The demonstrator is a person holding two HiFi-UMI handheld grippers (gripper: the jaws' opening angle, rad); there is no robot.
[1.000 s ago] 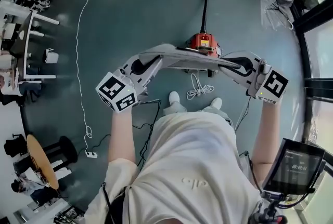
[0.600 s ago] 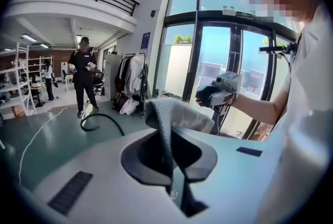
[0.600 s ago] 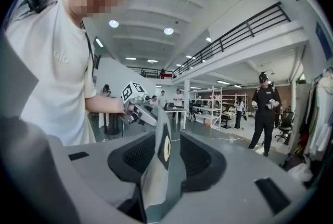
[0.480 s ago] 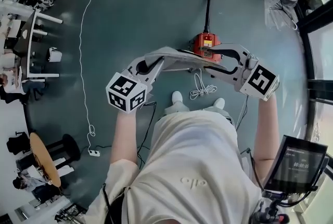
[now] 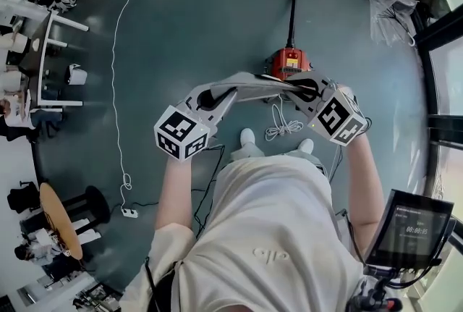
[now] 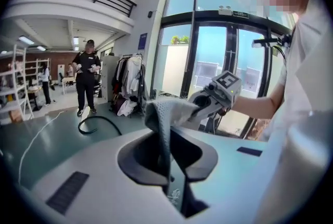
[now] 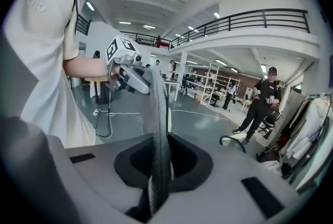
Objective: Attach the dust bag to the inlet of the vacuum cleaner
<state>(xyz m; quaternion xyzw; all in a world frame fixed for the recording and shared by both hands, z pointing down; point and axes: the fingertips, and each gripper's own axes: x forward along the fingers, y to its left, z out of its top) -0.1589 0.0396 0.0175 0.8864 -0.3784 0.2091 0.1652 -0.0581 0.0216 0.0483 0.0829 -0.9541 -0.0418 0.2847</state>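
The grey bag (image 5: 253, 85) stretches between two claws, at 6 o'clock of the red vacuum (image 5: 287, 61) on the floor (image 5: 181, 28). The left claw (image 5: 217, 95) is clamped tight on one end, and the right claw (image 5: 307, 91) is closing on the other.

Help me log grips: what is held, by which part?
The dust bag, stretched between both: left gripper clamps one edge; right gripper, jaws closing, has the opposite edge.

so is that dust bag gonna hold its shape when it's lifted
Probably not: the dust bag looks like mesh cloth that folds and droops, so likely floppy. It looks thin, so probably light. The weave should grip rather than slip.
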